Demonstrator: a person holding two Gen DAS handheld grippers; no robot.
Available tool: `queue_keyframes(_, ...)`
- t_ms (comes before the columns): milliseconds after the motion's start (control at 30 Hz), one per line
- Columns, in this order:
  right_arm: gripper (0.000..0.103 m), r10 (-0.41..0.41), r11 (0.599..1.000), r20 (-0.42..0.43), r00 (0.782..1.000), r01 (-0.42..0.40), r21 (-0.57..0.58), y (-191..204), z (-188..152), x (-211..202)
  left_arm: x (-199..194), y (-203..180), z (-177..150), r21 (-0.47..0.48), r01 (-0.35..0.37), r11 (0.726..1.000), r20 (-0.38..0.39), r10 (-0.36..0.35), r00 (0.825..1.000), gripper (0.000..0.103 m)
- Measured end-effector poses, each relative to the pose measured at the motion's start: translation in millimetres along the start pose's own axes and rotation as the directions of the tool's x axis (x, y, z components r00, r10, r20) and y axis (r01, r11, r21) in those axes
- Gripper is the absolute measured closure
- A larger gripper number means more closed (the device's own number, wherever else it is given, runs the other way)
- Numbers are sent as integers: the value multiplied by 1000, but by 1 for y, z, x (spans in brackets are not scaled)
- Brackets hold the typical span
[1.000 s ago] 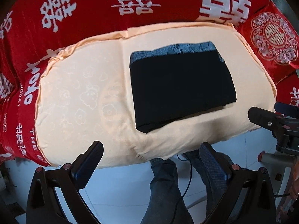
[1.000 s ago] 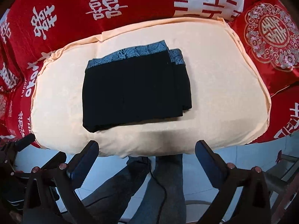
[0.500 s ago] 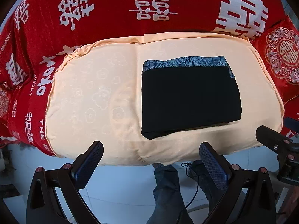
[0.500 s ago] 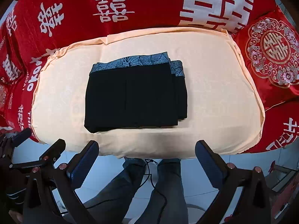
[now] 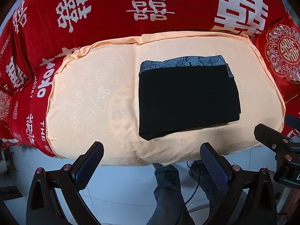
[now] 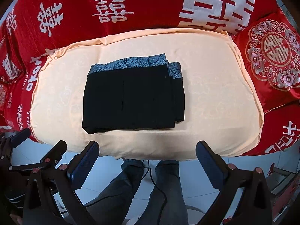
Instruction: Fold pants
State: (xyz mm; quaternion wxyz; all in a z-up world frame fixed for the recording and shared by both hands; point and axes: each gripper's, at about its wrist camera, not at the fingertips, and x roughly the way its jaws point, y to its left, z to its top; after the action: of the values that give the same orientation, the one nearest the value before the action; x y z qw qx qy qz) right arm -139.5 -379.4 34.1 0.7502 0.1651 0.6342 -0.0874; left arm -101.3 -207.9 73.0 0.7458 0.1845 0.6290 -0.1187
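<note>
Lying folded on the cushion point(image 6: 215, 97), the pants point(image 6: 131, 101) look finished; both hand-held grippers point(image 5: 151, 161) point(image 6: 148, 159) hover wide, empty.

Pale peach cushion cover point(image 6: 215, 97) with faint cloud pattern, spread on a red bedspread point(image 6: 78, 18) with white characters. At right, an ornate red pillow point(image 6: 271, 54). Below, light tiled floor point(image 5: 116, 193), softly lit.

I see the folded pants point(image 6: 131, 97) lying on the cushion point(image 6: 215, 93), with the round-emblem pillow point(image 6: 271, 56) right of that cushion.
</note>
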Motion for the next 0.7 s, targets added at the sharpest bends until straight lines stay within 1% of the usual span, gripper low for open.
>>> queue_keyframes(700, 0, 0, 1000, 7, 1000, 0, 5, 2, 5, -1, 0, -1, 4, 15, -1, 1000, -2, 1, 1000, 0)
